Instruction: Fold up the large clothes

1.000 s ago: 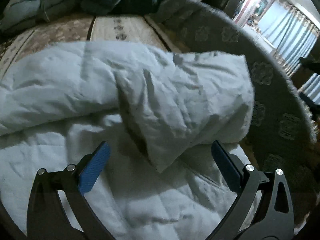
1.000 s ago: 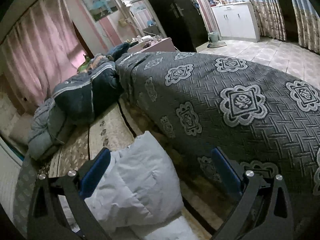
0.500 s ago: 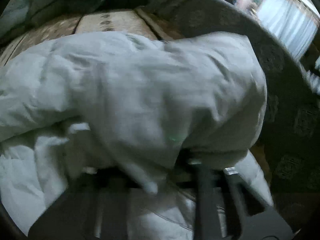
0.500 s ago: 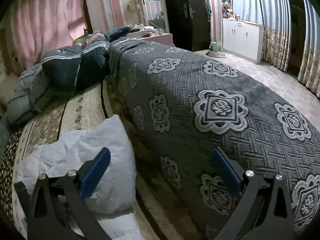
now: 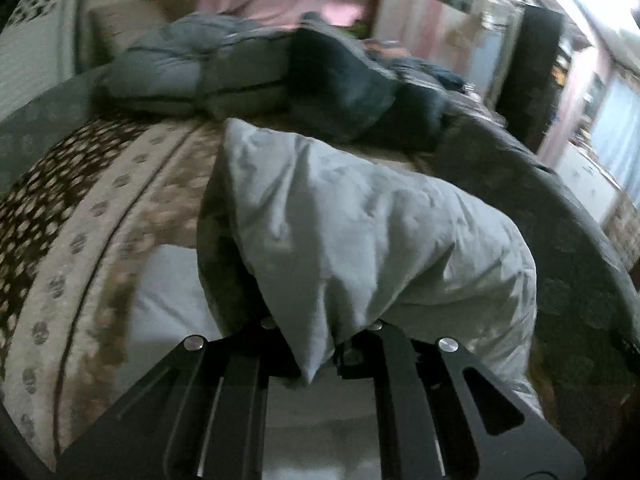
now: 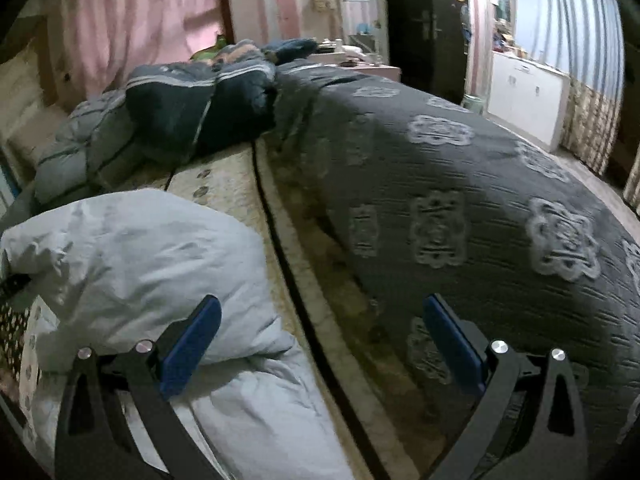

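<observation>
Because a big puffy piece must be turned over to make a fold, one part of the pale grey padded coat [image 5: 360,240] is held up off the bed [image 5: 100,216] by the left gripper [image 5: 320,356]. Its jaws are pressed together on a thin edge of the cloth, and the pads are hidden under that cloth. A pinch on the edge is likely chosen so the soft bulk can hang and swing over freely. From the right wrist view, the lifted part is seen as a rounded bump, while the rest of the coat is seen lying flat on the patterned bed cover below it. Nothing is held by the right gripper [image 6: 320,344]; its jaws are spread wide, with the blue pads [image 6: 192,344] well apart, low beside the coat. It seems to be kept near so the lower layer can be pinned or caught next. A dark quilt [image 6: 460,208] and a heap of bedding [image 6: 180,112] are left further off, out of the way of the fold.
</observation>
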Demonstrator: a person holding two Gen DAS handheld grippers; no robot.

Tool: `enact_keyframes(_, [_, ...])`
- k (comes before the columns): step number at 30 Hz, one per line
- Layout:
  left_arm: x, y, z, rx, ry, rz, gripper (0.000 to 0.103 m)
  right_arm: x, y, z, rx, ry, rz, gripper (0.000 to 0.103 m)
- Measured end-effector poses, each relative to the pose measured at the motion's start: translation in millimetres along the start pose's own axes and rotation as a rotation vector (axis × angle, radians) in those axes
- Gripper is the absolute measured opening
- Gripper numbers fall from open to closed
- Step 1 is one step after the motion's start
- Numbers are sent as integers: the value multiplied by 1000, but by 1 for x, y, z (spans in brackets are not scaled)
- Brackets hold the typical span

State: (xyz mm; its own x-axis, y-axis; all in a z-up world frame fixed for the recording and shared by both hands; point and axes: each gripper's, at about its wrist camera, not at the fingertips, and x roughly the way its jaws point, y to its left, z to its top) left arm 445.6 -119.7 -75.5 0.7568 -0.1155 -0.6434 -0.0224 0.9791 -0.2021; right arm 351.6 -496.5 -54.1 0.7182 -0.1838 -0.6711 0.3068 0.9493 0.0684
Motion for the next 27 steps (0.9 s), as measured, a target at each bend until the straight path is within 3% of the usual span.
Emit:
enact_keyframes(3, [10, 41, 1, -69, 39, 36, 7, 1, 15, 5, -23, -24, 6, 101])
enact_keyframes(7, [34, 73, -7, -62, 108, 98, 10, 21, 41, 8, -42, -16, 26, 101])
enact_keyframes(9, [49, 82, -17, -28, 168, 131, 17, 36, 58, 5, -51, 8, 49, 101])
enact_keyframes(12, [60, 96, -23, 4, 207, 225, 49, 58, 88, 3, -74, 31, 101, 101])
enact_keyframes(14, [52, 120, -20, -71, 196, 260, 82, 69, 108, 3, -80, 35, 126, 101])
enact_keyframes(16, [41, 141, -13, -166, 155, 268, 82, 77, 123, 3, -78, 30, 145, 101])
enact_keyframes(21, [35, 142, 3, -185, 94, 270, 90, 89, 155, 0, -105, 41, 194, 101])
enact_keyframes(24, [26, 152, 2, -268, 72, 249, 89, 87, 159, 1, -176, 22, 170, 101])
enact_keyframes(26, [-1, 162, 11, -292, -17, 336, 87, 83, 153, 5, -178, 6, 146, 101])
enact_keyframes(27, [-19, 166, 16, -288, -85, 416, 86, 82, 150, 6, -169, 1, 129, 101])
